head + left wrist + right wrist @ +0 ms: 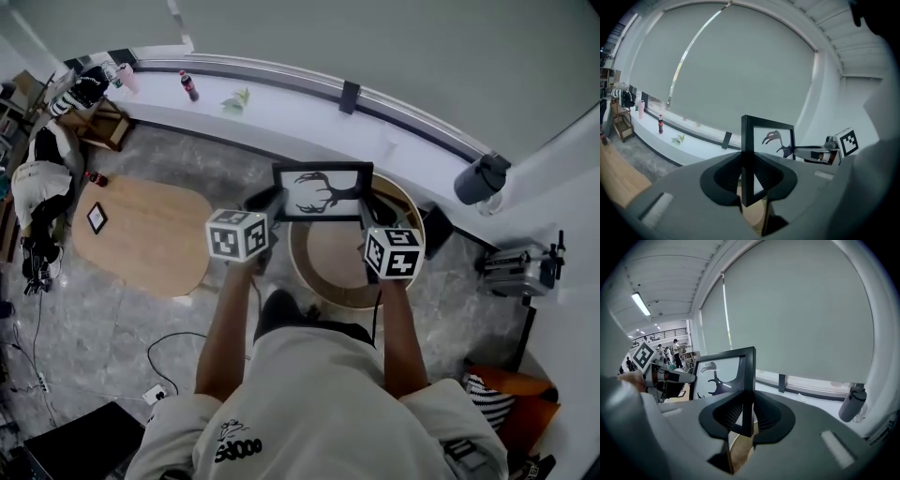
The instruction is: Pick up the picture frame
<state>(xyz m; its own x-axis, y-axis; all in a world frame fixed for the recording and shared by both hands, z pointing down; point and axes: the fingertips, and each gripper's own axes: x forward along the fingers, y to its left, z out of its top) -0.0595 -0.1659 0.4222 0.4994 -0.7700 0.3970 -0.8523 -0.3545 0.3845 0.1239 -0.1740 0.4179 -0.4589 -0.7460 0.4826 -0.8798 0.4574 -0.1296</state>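
A black picture frame with a black antler print on white hangs in the air above a round wooden table. My left gripper is shut on the frame's left edge, and my right gripper is shut on its right edge. In the left gripper view the frame's side bar stands upright between the black pads, with the print beyond. The right gripper view shows the other side bar pinched the same way. Both grippers point slightly downward.
A long white window ledge runs behind, with a cola bottle, a small plant and a grey flask on it. An oval wooden table stands to the left with a small frame on it. Cables lie on the floor.
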